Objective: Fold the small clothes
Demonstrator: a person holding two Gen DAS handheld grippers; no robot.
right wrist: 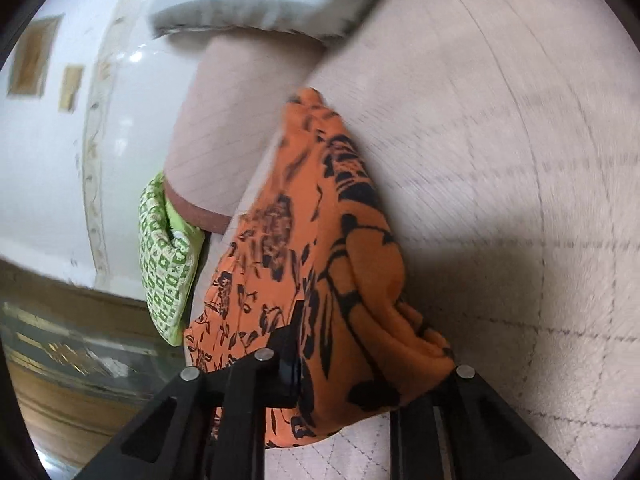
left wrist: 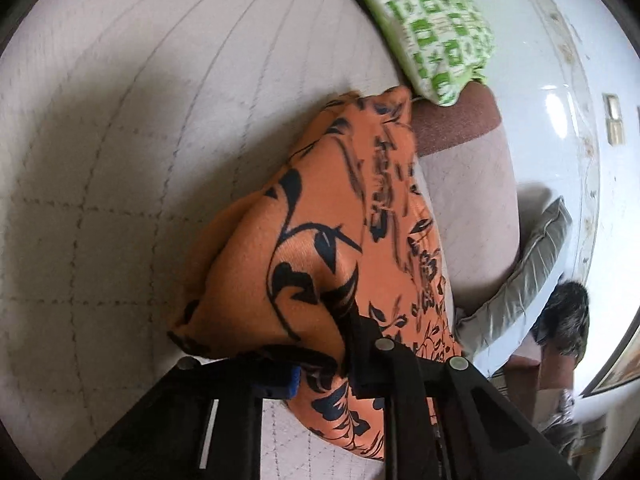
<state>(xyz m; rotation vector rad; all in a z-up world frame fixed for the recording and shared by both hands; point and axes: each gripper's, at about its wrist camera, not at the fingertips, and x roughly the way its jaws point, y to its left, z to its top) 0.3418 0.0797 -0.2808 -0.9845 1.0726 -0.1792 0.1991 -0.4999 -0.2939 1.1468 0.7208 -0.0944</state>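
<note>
Between the pinching jaws of the left gripper (left wrist: 320, 356) and right gripper (right wrist: 360, 364), the orange patterned garment (left wrist: 320, 240) hangs bunched over the quilted bed (left wrist: 120, 160). Beyond it lies a green pillow (left wrist: 432, 28). Such bunched, layered cloth could slip out or fold crooked.

One orange garment (left wrist: 320, 248) with black floral print, seen in both wrist views (right wrist: 332, 264). One green-and-white patterned pillow (left wrist: 432, 28), also in right view (right wrist: 168, 256). One grey cushion (left wrist: 524, 268) at mattress edge; same again in right view (right wrist: 240, 20). One quilted mattress (left wrist: 120, 160). Two grippers: left gripper (left wrist: 320, 364), right gripper (right wrist: 360, 376). Two small framed pictures on wall (right wrist: 32, 60), (right wrist: 72, 88).
</note>
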